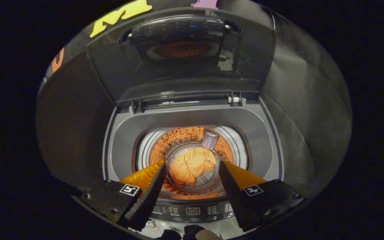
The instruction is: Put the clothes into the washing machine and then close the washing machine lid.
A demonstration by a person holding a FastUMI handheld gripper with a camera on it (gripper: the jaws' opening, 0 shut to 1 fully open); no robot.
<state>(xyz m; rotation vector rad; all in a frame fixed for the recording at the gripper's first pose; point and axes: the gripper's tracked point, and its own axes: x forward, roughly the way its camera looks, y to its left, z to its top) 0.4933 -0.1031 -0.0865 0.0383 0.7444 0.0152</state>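
Gripper view: gripper (192, 168) spread wide, gripping nothing, poised above the washing machine (125, 133). Orange garment (190, 165) bunched at the bottom of the drum (178, 140), down between the fingertips and well below them. Small grey cylinder-like part (210, 139) against the drum wall, just behind the garment. Control panel (192, 210) at the machine's near edge, under the fingers. Lid (182, 56) standing open, hinged at the machine's back edge and leaning toward the booth wall. Clothes loaded by the look of it; closing the lid left to do. Best done by reaching up over the drum to the lid's top edge, hooking one finger behind it, drawing it forward, then lowering gently rather than letting it slam.
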